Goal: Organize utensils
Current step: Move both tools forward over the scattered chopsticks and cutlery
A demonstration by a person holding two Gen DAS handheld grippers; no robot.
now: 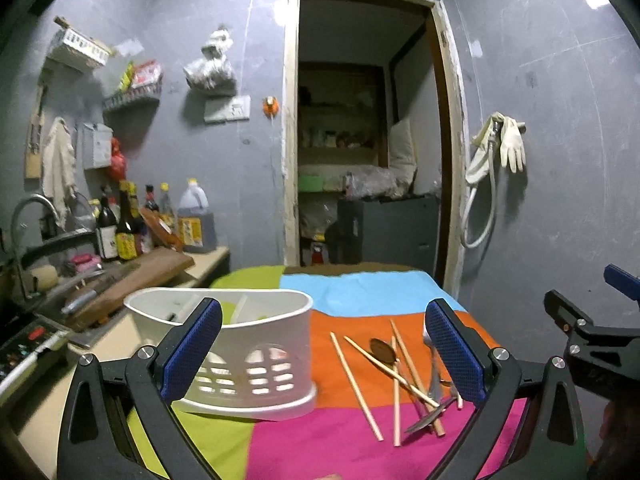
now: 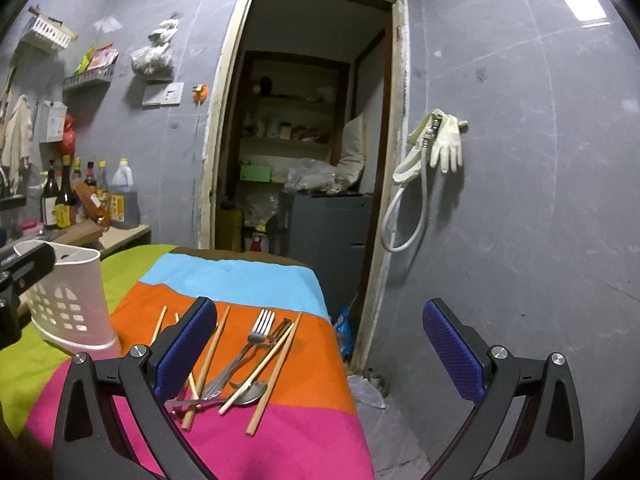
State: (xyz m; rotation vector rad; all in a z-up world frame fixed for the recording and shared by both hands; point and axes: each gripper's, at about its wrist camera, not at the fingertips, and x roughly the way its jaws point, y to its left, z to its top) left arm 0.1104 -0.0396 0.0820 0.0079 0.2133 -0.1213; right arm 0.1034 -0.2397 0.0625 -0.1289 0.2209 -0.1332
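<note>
Left wrist view: left gripper (image 1: 323, 354) hovered with its blue pads spread wide, holding nothing.
Right wrist view: right gripper (image 2: 320, 354) likewise stood wide apart and empty, lower centre of frame.
Utensil holder: white slotted caddy (image 1: 240, 352) stood upright on the desk's striped cloth (image 1: 368, 292), left of centre.
Utensils: chopsticks (image 1: 356, 386), a fork (image 2: 256, 336) and a dark spoon (image 1: 383, 350) lay loosely crossed on the orange and pink stripes, right of the caddy and apart from it.
</note>
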